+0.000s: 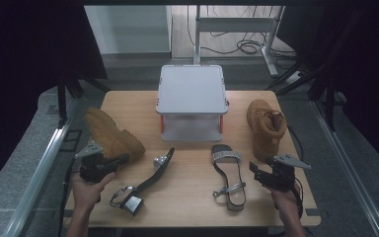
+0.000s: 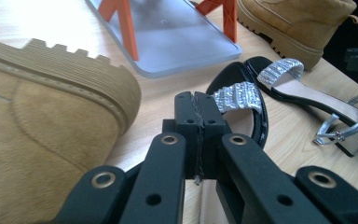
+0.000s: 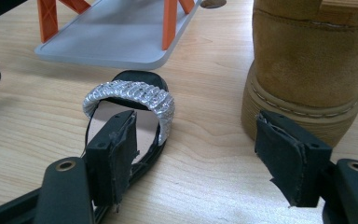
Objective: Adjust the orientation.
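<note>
My left gripper (image 2: 196, 105) has its jaws pressed together on nothing — the tipped boot (image 2: 42, 135) lies just beside them, a sandal (image 2: 238, 100) just ahead. My right gripper (image 3: 200, 158) stands wide open — the other sandal (image 3: 130, 100) before its one jaw, the upright boot (image 3: 307, 60) past the other.

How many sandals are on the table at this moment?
2. One sandal lies tipped on its side left of centre, near the left gripper. The other sandal lies flat right of centre, beside the right gripper. None seems hidden.
</note>
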`<state>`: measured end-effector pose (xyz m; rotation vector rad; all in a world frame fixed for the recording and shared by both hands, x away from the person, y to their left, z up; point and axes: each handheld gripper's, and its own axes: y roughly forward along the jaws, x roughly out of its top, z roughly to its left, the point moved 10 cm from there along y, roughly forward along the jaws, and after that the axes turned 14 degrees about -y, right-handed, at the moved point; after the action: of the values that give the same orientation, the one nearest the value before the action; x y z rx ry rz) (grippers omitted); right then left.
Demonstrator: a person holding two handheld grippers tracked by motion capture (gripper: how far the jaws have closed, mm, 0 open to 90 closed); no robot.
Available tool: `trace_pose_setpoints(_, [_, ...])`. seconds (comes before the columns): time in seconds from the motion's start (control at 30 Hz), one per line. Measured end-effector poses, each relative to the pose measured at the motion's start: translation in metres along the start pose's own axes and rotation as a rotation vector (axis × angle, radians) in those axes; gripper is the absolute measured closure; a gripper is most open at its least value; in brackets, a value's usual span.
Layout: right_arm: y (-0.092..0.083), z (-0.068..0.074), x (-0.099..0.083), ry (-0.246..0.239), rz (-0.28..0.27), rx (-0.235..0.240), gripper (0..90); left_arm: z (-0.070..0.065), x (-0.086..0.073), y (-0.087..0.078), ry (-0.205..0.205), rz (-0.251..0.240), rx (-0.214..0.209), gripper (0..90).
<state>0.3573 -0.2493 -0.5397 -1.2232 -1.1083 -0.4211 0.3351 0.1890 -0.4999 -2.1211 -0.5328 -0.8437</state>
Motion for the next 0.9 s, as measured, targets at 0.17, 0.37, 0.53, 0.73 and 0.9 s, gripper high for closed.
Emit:
trace_pose_setpoints(0.17, [0.0, -0.001, -0.001, 0.004, 0.006, -0.006, 29.7, -0.006, -0.007, 0.01, 0.013, 0.037, -0.01, 90.0])
trace_pose_setpoints(0.37, [0.002, -0.001, -0.004, 0.002, 0.018, -0.009, 29.7, -0.015, -0.015, 0.022, 0.04, 0.082, -0.019, 90.0])
trace_pose_setpoints(0.53, [0.003, 0.0, -0.006, -0.004, 0.025, -0.009, 29.7, -0.024, -0.025, 0.035, 0.071, 0.13, -0.026, 90.0])
trace_pose_setpoints(0.73, [0.004, 0.0, -0.007, -0.004, 0.029, -0.01, 29.7, -0.033, -0.035, 0.048, 0.093, 0.178, -0.032, 90.0])
trace_pose_setpoints(0.9, [0.005, 0.001, -0.008, -0.009, 0.033, -0.011, 29.6, -0.037, -0.04, 0.055, 0.1, 0.203, -0.037, 90.0])
